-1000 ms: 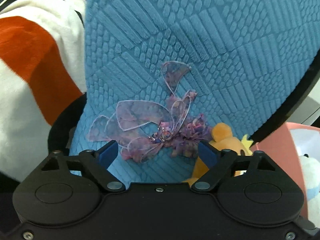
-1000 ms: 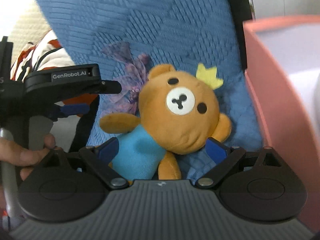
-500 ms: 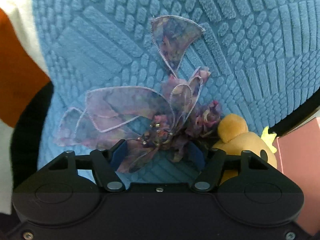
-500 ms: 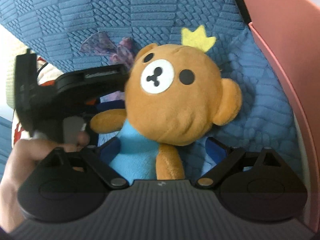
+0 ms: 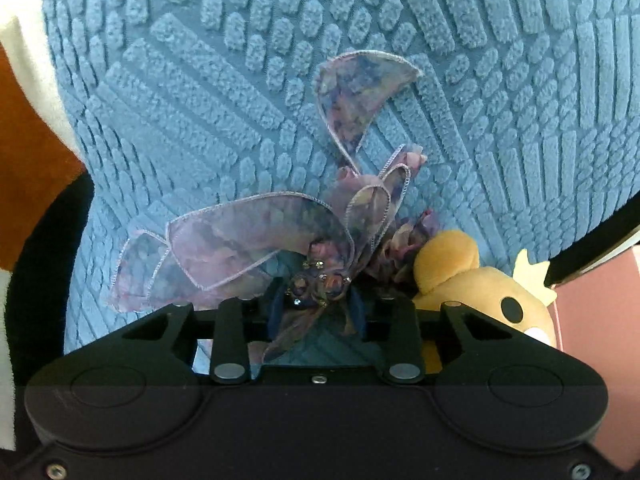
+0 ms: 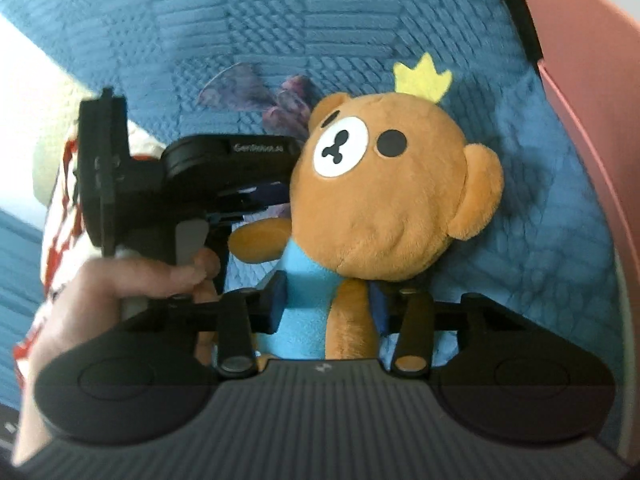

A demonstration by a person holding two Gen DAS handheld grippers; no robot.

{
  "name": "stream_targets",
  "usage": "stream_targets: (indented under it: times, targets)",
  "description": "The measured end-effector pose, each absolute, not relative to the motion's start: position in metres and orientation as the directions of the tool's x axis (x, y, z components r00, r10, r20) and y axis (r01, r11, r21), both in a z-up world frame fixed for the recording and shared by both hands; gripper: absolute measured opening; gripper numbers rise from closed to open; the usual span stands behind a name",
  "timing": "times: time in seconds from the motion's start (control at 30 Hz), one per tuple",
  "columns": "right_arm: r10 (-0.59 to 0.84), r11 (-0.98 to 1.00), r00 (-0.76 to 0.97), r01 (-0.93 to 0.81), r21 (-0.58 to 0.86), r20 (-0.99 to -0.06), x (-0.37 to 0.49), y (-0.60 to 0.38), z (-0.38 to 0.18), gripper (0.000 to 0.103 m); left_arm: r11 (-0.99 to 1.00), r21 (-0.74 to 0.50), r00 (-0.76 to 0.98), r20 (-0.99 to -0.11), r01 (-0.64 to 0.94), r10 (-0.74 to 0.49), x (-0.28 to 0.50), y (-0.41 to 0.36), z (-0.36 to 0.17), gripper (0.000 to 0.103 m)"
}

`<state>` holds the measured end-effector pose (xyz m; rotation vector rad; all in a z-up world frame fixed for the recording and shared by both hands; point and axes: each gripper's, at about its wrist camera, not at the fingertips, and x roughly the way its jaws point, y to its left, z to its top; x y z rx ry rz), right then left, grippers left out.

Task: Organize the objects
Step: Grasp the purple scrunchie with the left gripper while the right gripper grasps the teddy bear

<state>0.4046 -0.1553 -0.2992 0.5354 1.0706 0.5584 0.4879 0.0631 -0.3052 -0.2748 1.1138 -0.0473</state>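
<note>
Left wrist view: the left claw (image 5: 316,304), jaws just closing, pinches the beaded knot of the purple ribbon bow (image 5: 280,240) on the blue textured cushion (image 5: 200,120); its loops fan upward and left.

Right wrist view: the right claw (image 6: 326,304), jaws just closing, squeezes the plush bear (image 6: 384,192) at its blue body, head pointing away, beside the pink box (image 6: 592,92).

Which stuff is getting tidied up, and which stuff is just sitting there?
Being tidied:
- purple ribbon bow, pinched in the left tool
- teddy bear, squeezed in the right tool
- pink box, maybe

Just there:
- blue cushion
- orange-and-white blanket
</note>
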Motion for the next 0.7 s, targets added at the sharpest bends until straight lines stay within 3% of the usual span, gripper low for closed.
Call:
stream_targets:
  times: [0.27, 0.7]
  targets:
    - [0.624, 0.778, 0.364, -0.208, 0.592, -0.692, 0.391, -0.16, -0.28, 0.042, 0.938, -0.32, 0.508, -0.835, -0.135, -0.212, 0.471, 0.084, -0.283, 0.03]
    - [0.509, 0.859, 0.434, -0.309, 0.408, -0.744, 0.36, -0.173, -0.247, 0.041, 0.895, -0.408, 0.548, -0.797, -0.18, -0.254, 0.383, 0.08, -0.257, 0.03]
